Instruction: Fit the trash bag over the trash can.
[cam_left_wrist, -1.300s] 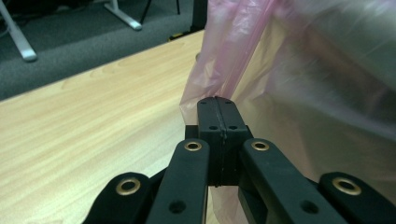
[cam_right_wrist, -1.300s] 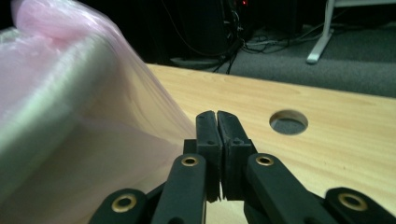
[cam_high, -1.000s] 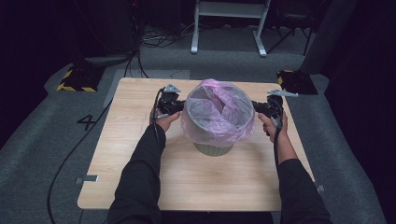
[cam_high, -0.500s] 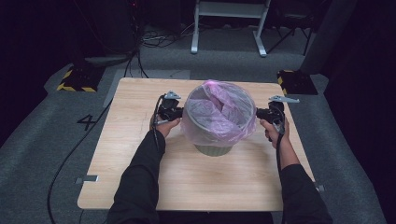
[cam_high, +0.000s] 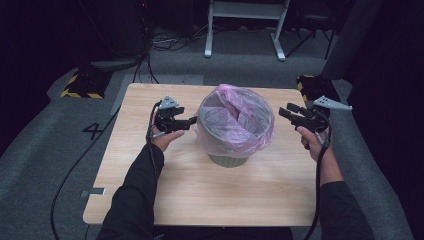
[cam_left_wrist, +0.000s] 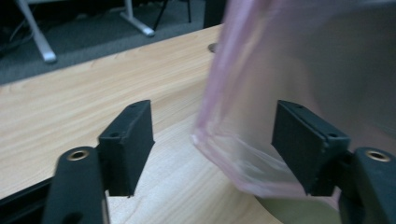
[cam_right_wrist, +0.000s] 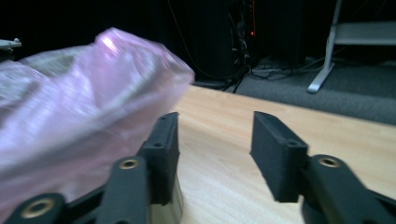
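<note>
We see both claws, left claw (cam_high: 191, 121) at nine o'clock and right claw (cam_high: 283, 111) at three, just opened wide (nothing gripped) beside the pink-plastic-lined grey round bin (cam_high: 235, 125).

We see a bin (cam_high: 230, 150) standing mid-table (cam_high: 200, 200), a bag (cam_high: 235, 117) lining it. The left gripper (cam_high: 192, 121) sits just beside its left, the right gripper (cam_high: 284, 111) apart on its right.

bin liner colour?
Translucent pink bin liner, draped over the bin's rim; clearest in the high view.
</note>
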